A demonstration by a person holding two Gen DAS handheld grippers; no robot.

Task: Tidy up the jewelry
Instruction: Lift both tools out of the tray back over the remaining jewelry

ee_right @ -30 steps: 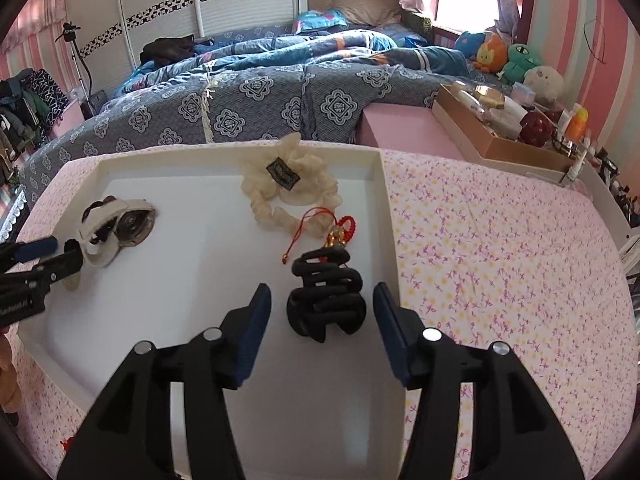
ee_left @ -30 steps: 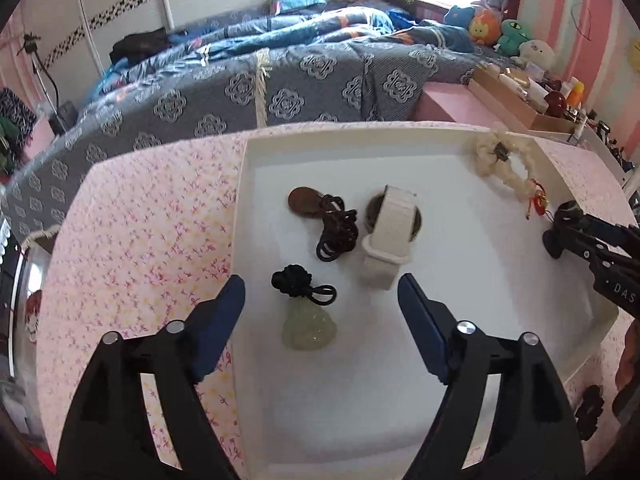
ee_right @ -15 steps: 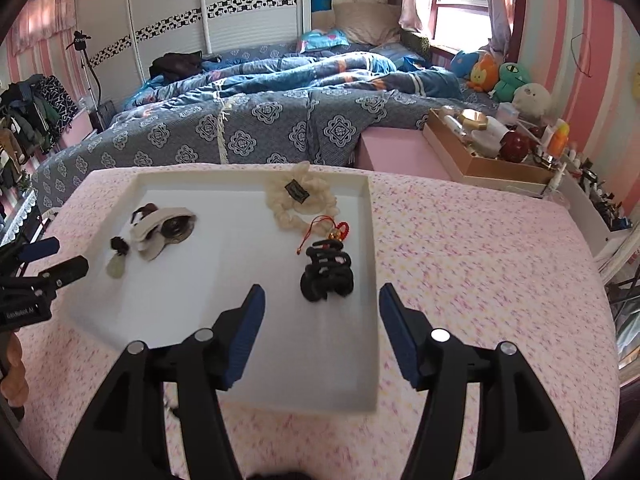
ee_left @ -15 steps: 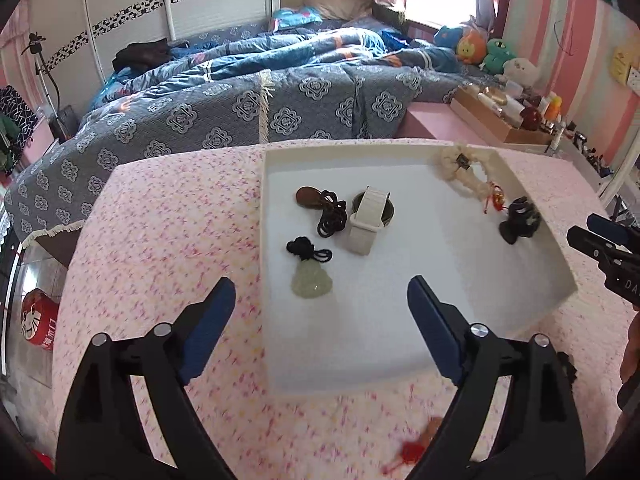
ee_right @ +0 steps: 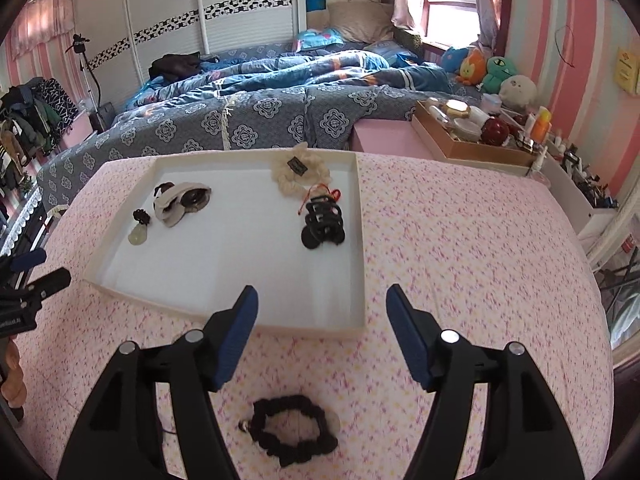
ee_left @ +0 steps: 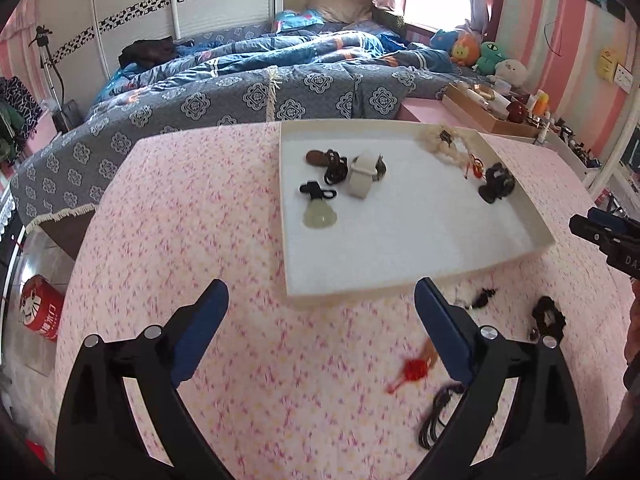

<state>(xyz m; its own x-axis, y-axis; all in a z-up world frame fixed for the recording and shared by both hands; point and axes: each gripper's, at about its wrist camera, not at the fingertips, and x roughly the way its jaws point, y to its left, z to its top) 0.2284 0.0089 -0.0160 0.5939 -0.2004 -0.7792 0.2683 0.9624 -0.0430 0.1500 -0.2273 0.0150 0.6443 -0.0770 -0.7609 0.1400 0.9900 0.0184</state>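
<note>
1. Jewelry lies in two groups: some pieces inside the white tray (ee_left: 400,240), the rest loose on the pink-flecked counter (ee_left: 180,220) in front of it.
2. Left tongs (ee_left: 320,316): jaws spread wide, holding nothing, raised over the counter short of the tray's near rim.
3. Right tongs (ee_right: 320,312): jaws likewise spread and empty, poised over the tray's near right corner.
4. Nearest the right tongs, a black beaded bracelet (ee_right: 294,428) lies flat on the counter below the jaws, outside the tray.
5. Nearest the left tongs, beside its right finger: a red tasselled charm (ee_left: 414,370) (blurred), a coil of black cord (ee_left: 438,420), and a small dark piece (ee_left: 482,298) just outside the tray rim.
6. Inside the tray, left side: a pale green pendant (ee_left: 319,214) on a black knot, a brown pendant with black cord (ee_left: 326,160), and a cream-strapped watch (ee_left: 362,174) touching that cord.
7. Inside the tray, right side: a black claw hair clip (ee_right: 322,222) near the right wall, a red-corded charm (ee_right: 320,194) just behind it, and a cream scrunchie (ee_right: 298,174) against the far wall.
8. Beyond the counter: a bed with a blue patterned quilt (ee_right: 260,116).
</note>
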